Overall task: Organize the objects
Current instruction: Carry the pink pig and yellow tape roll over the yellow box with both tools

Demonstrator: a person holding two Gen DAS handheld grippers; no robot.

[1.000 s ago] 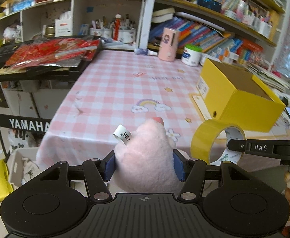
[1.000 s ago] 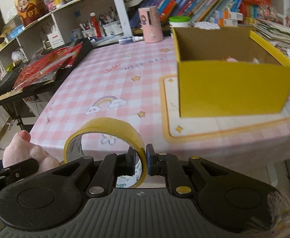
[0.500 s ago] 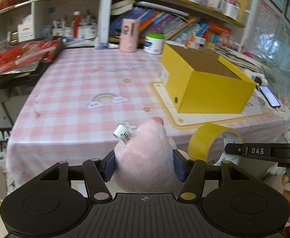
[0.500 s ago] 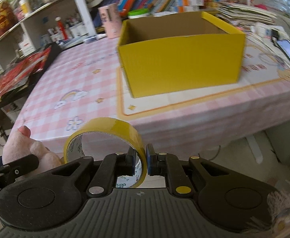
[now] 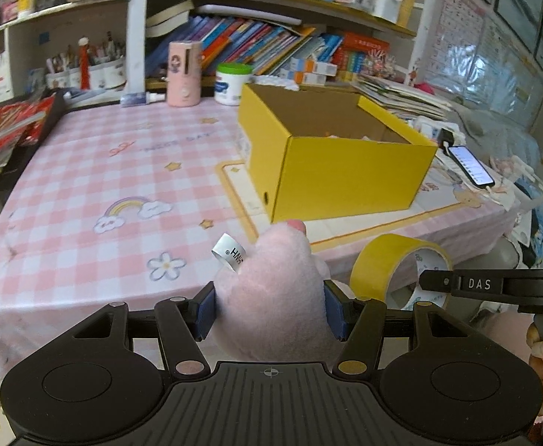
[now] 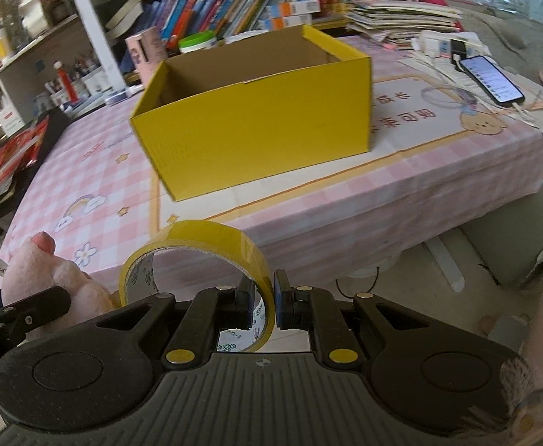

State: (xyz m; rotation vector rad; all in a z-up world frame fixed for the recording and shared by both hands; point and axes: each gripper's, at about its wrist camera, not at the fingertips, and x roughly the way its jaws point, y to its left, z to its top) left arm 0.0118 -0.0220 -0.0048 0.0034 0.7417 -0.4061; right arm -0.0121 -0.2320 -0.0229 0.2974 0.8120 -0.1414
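Nearest, in the left wrist view: left gripper (image 5: 269, 312) clamped on a pink plush toy (image 5: 271, 297), blue pads pressed into both flanks, white sewn-in label (image 5: 229, 252) sticking out at upper left. Soft, springy body; could squirm out of a grip that only dents the fur, above all during a tilt over the box.

Just beside it: right gripper (image 6: 263, 303) pinched nearly shut on the wall of a yellow tape roll (image 6: 197, 260), one pad inside the ring, one outside. Thin hold near the lower edge, so the roll could pivot or slide free with a sharp swing. Both loads held off the table, short of its near edge; a slip here would probably mean a drop to the floor, not onto the cloth.

Toy and roll almost touching in both views. Risk of one knocking the other, or of the gripper bodies clashing, if both head for the same opening together.

Farther on: pink checked tablecloth (image 5: 85, 171), then the open yellow cardboard box (image 6: 256, 119), upright, something pale already inside. Light box on a smooth mat; a bump against its near wall could shove or tip it. Near rim likely to catch the roll on a low approach.

Beyond the box, to the right: a lit phone (image 6: 492, 78) on a cable amid loose papers, exposed to a wide swing.
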